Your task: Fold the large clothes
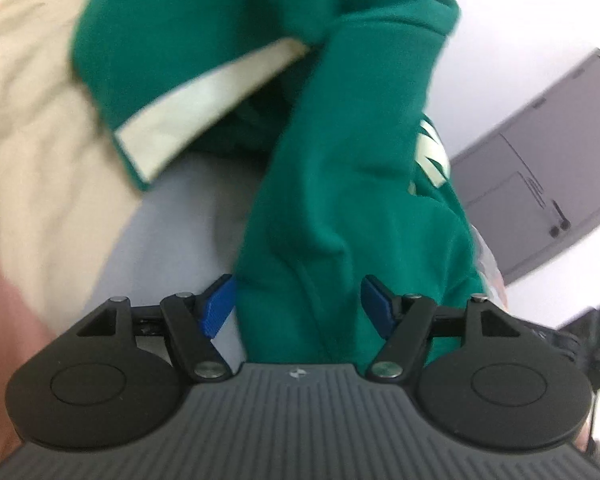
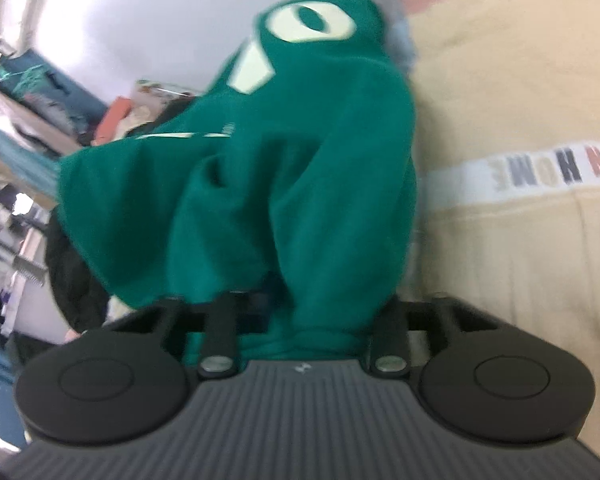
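A green sweatshirt with cream lettering hangs in the air, bunched in folds, in the left wrist view (image 1: 320, 184) and the right wrist view (image 2: 284, 184). A cream strip (image 1: 204, 108) lines one edge. My left gripper (image 1: 300, 306) has its blue pads (image 1: 218, 306) apart, with a thick bunch of the green fabric between them. My right gripper (image 2: 300, 320) is buried in the green fabric; its fingertips are hidden and the cloth passes between its arms.
The person's beige top (image 2: 520, 160) with a white band lettered "HOME" fills the right of the right wrist view and shows at the left of the left wrist view (image 1: 32, 140). A grey door (image 1: 540, 168) on a white wall. Cluttered shelves (image 2: 16, 140) at the left.
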Demonstrator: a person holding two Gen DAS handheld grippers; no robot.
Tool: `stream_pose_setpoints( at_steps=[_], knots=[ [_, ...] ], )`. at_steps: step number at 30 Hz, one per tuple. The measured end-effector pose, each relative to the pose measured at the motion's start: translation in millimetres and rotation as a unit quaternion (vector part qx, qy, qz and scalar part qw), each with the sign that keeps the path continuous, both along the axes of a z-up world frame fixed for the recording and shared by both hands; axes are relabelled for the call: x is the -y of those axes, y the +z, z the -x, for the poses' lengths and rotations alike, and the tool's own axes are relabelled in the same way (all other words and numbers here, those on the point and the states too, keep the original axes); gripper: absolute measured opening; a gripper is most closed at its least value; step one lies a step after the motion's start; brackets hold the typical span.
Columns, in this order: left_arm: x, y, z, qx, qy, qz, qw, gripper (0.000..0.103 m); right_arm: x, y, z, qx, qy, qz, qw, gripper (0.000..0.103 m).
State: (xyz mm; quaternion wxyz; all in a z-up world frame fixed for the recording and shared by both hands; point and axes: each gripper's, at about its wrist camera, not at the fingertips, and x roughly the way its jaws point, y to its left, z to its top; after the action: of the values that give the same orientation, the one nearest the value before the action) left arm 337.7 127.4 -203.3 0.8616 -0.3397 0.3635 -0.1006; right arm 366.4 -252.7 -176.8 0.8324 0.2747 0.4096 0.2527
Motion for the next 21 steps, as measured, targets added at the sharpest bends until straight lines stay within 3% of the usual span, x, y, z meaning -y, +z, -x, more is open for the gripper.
stream_pose_setpoints(
  at_steps=[3,6,8,10,14,15,16,18,21],
  knots=[
    [-6.6,-1.3,9.1,-0.007,0.019,0.021,0.9996,0.079,2.1,20.6,16.3,0.042,0.008,-0.005,0.999,0.017],
    [-1.7,-5.4,7.6,-0.005,0.004,0.016,0.9999,0.079,12.4,36.5,33.7,0.073,0.013,-0.058,0.996,0.016],
    [1.9,-8.5,2.6,-0.002,-0.015,0.033,0.9994,0.079,18.2,45.2,46.4,0.089,0.013,-0.087,0.992,0.015],
    [2.9,-15.4,-2.1,0.000,-0.028,0.055,0.9981,0.079,19.7,48.1,50.5,0.102,0.010,-0.078,0.992,0.015],
    [2.3,-22.0,-15.7,0.011,-0.032,0.102,0.9942,0.075,15.8,37.9,40.1,0.081,0.008,-0.058,0.995,0.015],
    [1.9,-23.9,-17.9,0.014,-0.038,0.125,0.9913,0.063,12.0,36.1,38.0,0.079,0.009,-0.048,0.996,0.015],
    [3.7,-24.7,-19.3,0.012,-0.044,0.133,0.9901,0.042,8.3,35.1,36.2,0.078,0.011,-0.041,0.996,0.015],
    [6.2,-17.7,-14.2,0.022,-0.055,0.118,0.9912,0.022,4.7,40.4,40.1,0.079,0.015,-0.041,0.996,0.015],
    [3.8,10.2,7.0,0.094,-0.053,0.117,0.9873,0.015,6.6,48.6,53.3,0.109,0.020,-0.038,0.993,0.015]
  ],
)
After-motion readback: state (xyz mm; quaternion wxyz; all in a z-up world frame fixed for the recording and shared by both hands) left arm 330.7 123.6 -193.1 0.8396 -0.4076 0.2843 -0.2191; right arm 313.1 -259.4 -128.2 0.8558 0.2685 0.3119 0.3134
